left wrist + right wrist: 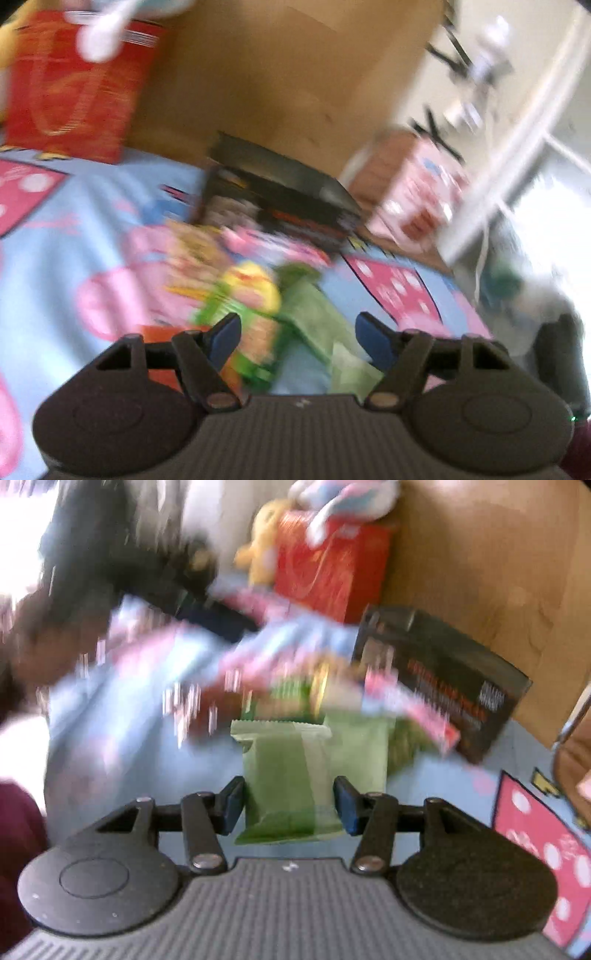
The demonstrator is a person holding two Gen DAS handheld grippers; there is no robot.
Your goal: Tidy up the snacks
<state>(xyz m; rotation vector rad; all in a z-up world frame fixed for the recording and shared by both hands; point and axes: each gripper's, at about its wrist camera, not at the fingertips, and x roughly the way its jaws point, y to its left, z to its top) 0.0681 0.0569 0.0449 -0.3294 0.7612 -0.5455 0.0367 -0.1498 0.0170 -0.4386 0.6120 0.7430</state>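
Both views are heavily motion-blurred. Right claw point(288, 805): jaws partly apart with a pale green snack packet point(288, 775) standing between the blue pads; the packet fills most of the gap, but whether the pads actually press on it can't be told through the blur. Left claw point(295, 343): jaws wide apart, nothing gripped, hovering above the snack pile. Directly ahead of it lie a yellow-green wrapper point(251, 295) and a green packet point(314, 317), side by side on the blue and pink cartoon-print sheet point(55, 240). More pink and mixed wrappers point(207, 251) are heaped just behind them, too smeared to identify. A black box point(443, 672) sits at the back of the pile, against a brown cardboard wall point(277, 74). A red box point(332, 568) stands further back beside it, with a yellow plush toy point(262, 550) at its side and something white-pink on top. A pink box point(417, 188) is off to the right in the left view.
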